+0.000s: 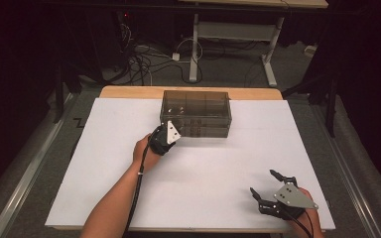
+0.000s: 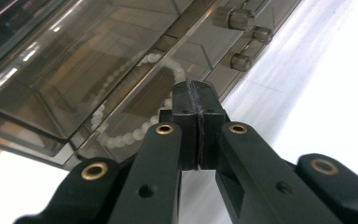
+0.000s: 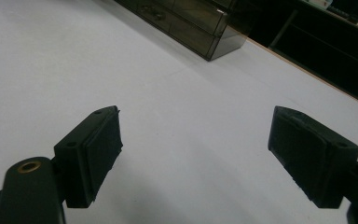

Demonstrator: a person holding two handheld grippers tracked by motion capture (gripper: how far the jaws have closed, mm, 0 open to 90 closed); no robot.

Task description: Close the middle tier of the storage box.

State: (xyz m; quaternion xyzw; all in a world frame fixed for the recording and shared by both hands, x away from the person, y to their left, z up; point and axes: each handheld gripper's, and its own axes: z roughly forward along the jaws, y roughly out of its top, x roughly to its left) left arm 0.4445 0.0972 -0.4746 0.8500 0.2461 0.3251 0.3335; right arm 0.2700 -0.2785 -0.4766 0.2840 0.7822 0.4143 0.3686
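Two grippers seen, left gripper (image 2: 198, 95) fingers pressed together at the drawer box (image 1: 196, 113), beads (image 2: 121, 139) inside, right gripper (image 3: 196, 158) fingers spread over the tabletop (image 1: 218, 168).

One smoked plastic drawer box (image 1: 196, 113) stands on the table, at twelve o'clock from centre. Its front shows three round knobs (image 2: 233, 18) in the left gripper view (others may sit outside that frame). One string of white beads (image 2: 121, 138) lies inside a drawer. One white sheet (image 1: 129, 163) covers one wooden table (image 1: 129, 91). Two grippers are present: the left gripper (image 1: 167, 135) at eleven o'clock against the box, the right gripper (image 1: 270, 187) at five o'clock. One metal desk frame (image 1: 194, 49) stands beyond.
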